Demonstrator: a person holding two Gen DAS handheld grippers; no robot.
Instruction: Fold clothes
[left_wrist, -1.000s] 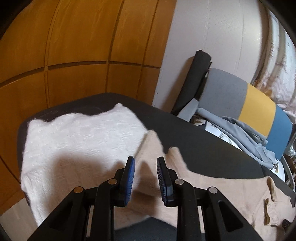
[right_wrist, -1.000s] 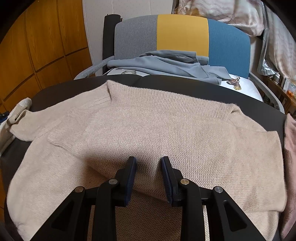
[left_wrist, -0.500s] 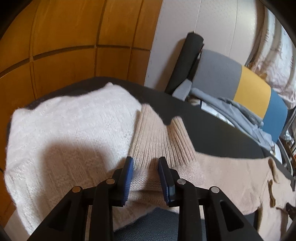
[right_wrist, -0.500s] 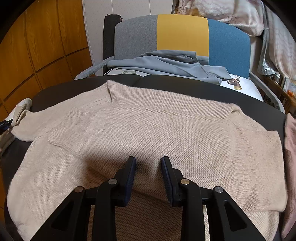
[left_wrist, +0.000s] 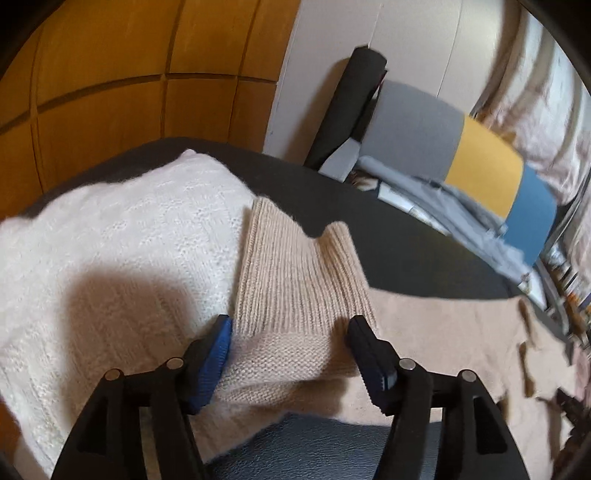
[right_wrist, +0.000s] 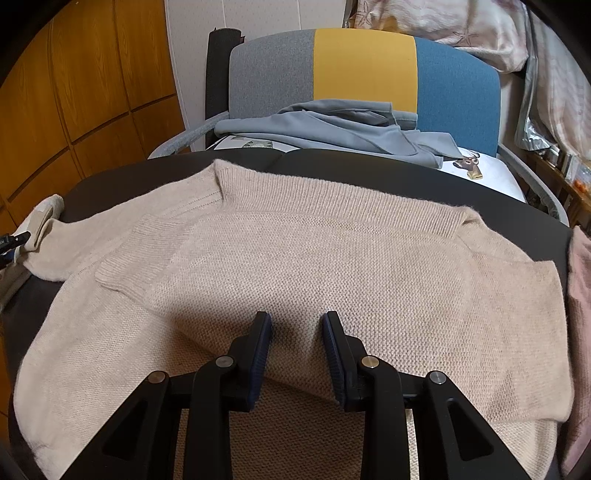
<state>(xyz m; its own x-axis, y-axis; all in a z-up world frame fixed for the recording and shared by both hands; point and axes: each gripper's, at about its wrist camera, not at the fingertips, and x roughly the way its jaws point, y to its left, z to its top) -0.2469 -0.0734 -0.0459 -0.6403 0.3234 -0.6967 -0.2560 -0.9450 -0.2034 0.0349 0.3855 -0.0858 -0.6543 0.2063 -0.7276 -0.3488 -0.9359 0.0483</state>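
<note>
My left camera sits close over the beige sweater's cuff; my right faces its body; both share the chair.

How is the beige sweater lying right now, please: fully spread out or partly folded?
Partly folded. One sleeve is already turned in across the beige sweater; the other sleeve's cuff reaches onto the white knit.

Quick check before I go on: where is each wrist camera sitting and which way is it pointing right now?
Left wrist: behind the left hand-held gripper, open around the beige sweater's ribbed cuff, facing the white knit and wood panelling.
Right wrist: behind the right hand-held gripper, open over the sweater body, facing the striped chair.
Shared: sweater, chair, black table; no hand or sleeve shows.
</note>
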